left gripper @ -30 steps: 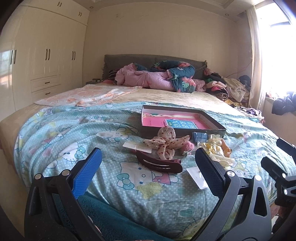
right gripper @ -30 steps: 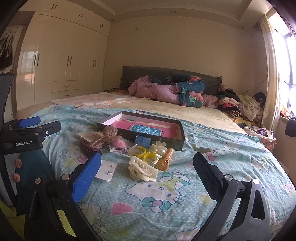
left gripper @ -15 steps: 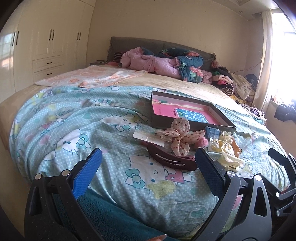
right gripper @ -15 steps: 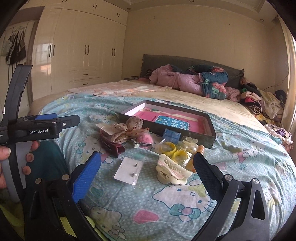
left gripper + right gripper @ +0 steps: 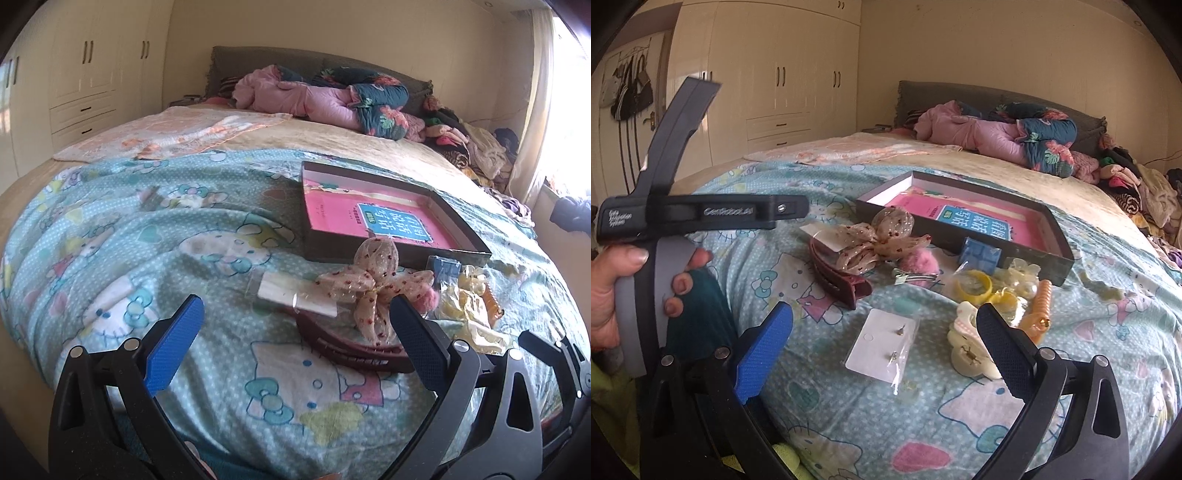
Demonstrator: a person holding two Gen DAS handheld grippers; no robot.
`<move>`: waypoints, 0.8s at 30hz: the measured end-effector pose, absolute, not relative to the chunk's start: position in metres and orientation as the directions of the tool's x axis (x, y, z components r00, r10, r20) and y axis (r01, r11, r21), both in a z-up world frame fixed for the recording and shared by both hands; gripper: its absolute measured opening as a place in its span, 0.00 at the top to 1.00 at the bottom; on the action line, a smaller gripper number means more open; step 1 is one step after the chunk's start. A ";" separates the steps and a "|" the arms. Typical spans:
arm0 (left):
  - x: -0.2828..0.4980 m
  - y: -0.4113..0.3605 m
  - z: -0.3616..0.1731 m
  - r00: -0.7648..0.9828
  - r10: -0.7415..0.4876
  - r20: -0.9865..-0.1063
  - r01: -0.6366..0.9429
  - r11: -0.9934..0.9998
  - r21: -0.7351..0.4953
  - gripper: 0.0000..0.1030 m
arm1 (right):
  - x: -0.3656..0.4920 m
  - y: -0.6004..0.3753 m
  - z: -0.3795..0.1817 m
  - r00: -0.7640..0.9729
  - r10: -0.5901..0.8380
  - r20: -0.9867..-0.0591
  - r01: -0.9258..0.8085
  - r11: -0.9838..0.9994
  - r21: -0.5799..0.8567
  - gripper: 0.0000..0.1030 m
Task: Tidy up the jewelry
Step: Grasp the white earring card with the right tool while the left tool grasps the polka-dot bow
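Observation:
A dark shallow box (image 5: pixel 465 236) (image 5: pixel 1057 236) with a pink lining lies on the bed. In front of it lie a dotted fabric bow (image 5: pixel 373 280) (image 5: pixel 882 236), a maroon hair claw (image 5: pixel 347 349) (image 5: pixel 834 277), a white earring card (image 5: pixel 881 345), a cream claw clip (image 5: pixel 967 352), yellow rings (image 5: pixel 973 286), an orange clip (image 5: pixel 1039 308), a blue box (image 5: pixel 979 256) and a pink pompom clip (image 5: pixel 918 264). My left gripper (image 5: pixel 295 332) is open and empty just short of the maroon claw. My right gripper (image 5: pixel 884 330) is open and empty over the earring card.
The bed carries a Hello Kitty sheet (image 5: pixel 147 258). Bundled pink and floral bedding (image 5: pixel 325 96) lies at the headboard, with clothes piled at the right (image 5: pixel 1137 184). Wardrobes (image 5: pixel 783 74) stand on the left. A hand holds the left gripper's handle (image 5: pixel 639 236).
Both grippers have moved forward and down towards the pile of accessories. The items now look larger and closer. Both stay open and empty.

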State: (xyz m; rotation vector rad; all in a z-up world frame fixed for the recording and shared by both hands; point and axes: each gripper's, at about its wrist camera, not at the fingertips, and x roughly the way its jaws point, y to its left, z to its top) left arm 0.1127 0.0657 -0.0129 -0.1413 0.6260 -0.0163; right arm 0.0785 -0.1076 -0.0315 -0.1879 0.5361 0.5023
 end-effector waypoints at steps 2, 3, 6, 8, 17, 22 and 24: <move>0.122 0.061 -0.010 0.813 -0.079 -0.577 0.009 0.992 -0.125 0.10 | 0.084 -0.104 -0.035 0.723 0.413 -0.553 -0.516 0.856 -0.034 0.06; 0.128 0.058 -0.009 0.808 -0.080 -0.584 0.020 0.994 -0.109 0.10 | 0.087 -0.102 -0.037 0.714 0.418 -0.562 -0.521 0.853 -0.026 0.06; 0.144 0.048 -0.011 0.781 -0.081 -0.619 0.054 0.997 -0.062 0.11 | 0.095 -0.095 -0.046 0.689 0.414 -0.595 -0.532 0.846 -0.028 0.10; 0.154 0.044 -0.014 0.766 -0.086 -0.637 0.071 0.996 -0.049 0.11 | 0.100 -0.091 -0.051 0.673 0.409 -0.616 -0.535 0.845 -0.024 0.17; 0.185 0.034 -0.030 0.709 -0.152 -0.689 0.151 0.987 -0.063 0.33 | 0.121 -0.088 -0.075 0.624 0.378 -0.684 -0.508 0.861 0.012 0.34; 0.195 0.034 -0.038 0.677 -0.191 -0.711 0.171 0.980 -0.100 0.51 | 0.128 -0.089 -0.084 0.616 0.377 -0.692 -0.499 0.866 0.027 0.52; 0.197 0.033 -0.040 0.666 -0.206 -0.717 0.186 0.977 -0.108 0.55 | 0.129 -0.093 -0.084 0.620 0.383 -0.685 -0.498 0.867 0.035 0.61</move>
